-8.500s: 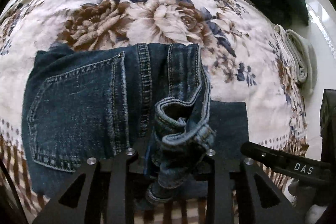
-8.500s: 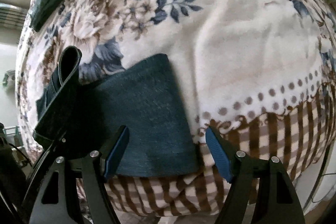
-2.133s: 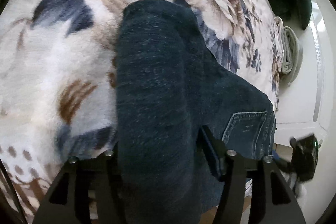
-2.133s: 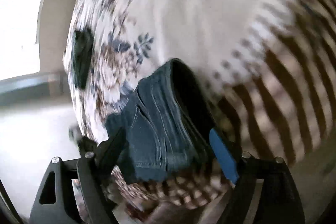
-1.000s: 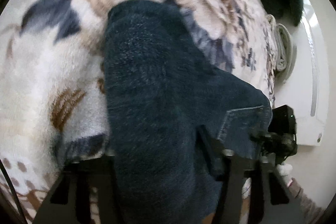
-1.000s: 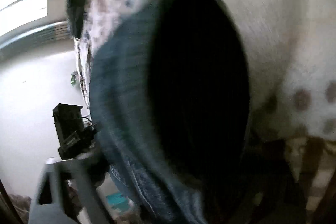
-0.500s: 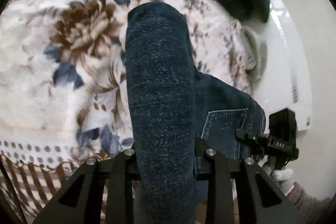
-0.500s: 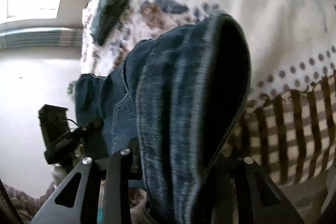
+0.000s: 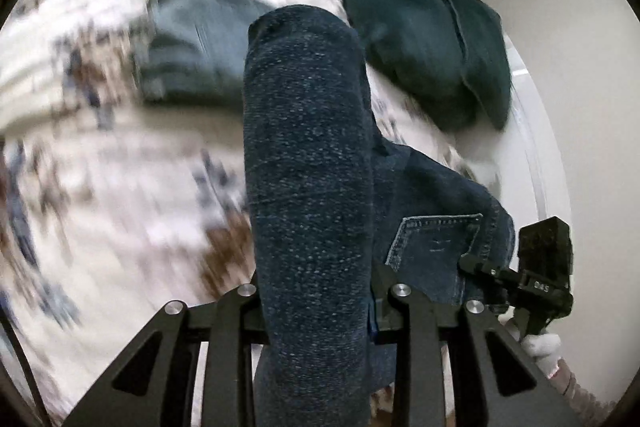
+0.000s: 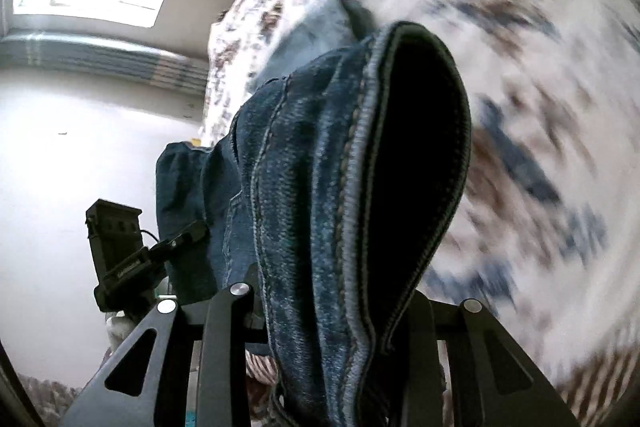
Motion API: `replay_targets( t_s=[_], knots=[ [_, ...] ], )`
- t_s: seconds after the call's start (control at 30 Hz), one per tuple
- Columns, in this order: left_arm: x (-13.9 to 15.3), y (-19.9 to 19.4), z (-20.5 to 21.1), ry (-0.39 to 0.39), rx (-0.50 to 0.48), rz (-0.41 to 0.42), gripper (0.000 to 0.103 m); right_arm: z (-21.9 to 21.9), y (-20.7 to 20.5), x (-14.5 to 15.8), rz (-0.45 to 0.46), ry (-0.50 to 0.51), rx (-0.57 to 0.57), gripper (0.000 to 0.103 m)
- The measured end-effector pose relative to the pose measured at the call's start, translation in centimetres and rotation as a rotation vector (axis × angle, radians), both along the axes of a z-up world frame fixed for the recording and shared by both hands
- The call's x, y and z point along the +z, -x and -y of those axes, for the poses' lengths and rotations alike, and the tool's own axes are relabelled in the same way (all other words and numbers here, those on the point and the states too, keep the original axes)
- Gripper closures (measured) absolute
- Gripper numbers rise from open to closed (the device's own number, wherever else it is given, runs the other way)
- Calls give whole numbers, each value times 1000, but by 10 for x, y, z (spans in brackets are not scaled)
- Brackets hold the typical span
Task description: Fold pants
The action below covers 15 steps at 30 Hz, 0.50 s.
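Both grippers clamp the jeans: the left gripper pinches a thick folded bundle, the right gripper a seamed edge, each having just closed to a narrow gap; the pads are hidden by denim. The jeans hang above the blanket, with open blanket around them. Beyond the jeans lie another folded pair and a dark pillow, both motion-blurred.

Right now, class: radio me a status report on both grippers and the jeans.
Left gripper, right gripper: jaws clamped on folded jeans. Jeans lifted off bedspread. Nothing obstructing.
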State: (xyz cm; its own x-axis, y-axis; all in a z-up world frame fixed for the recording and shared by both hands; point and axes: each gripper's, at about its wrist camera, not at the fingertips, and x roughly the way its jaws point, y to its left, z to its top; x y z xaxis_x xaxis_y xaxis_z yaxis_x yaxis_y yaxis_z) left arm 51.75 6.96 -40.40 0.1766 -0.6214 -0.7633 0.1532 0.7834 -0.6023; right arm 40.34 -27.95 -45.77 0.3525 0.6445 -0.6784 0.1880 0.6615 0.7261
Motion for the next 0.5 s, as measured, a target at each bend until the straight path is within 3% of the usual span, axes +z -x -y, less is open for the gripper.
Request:
replay_targets(
  t_s=[0.13,0.27,0.4,0.5],
  knots=[
    [0,-83,-23,-24,33,23,77,-23,-93,8,35,-1,33,70],
    [-18,-163,-36,-58,50,27,77,-42,-198,-10,32,-4,70,70],
    [-52,-228,-47,-67,62,9,77,-56,-286,-44,15,-3,95,70],
    [-94,-266,-55,-42,83,-31,77,-59,-332,-76,-14,-22,91,70]
  ],
)
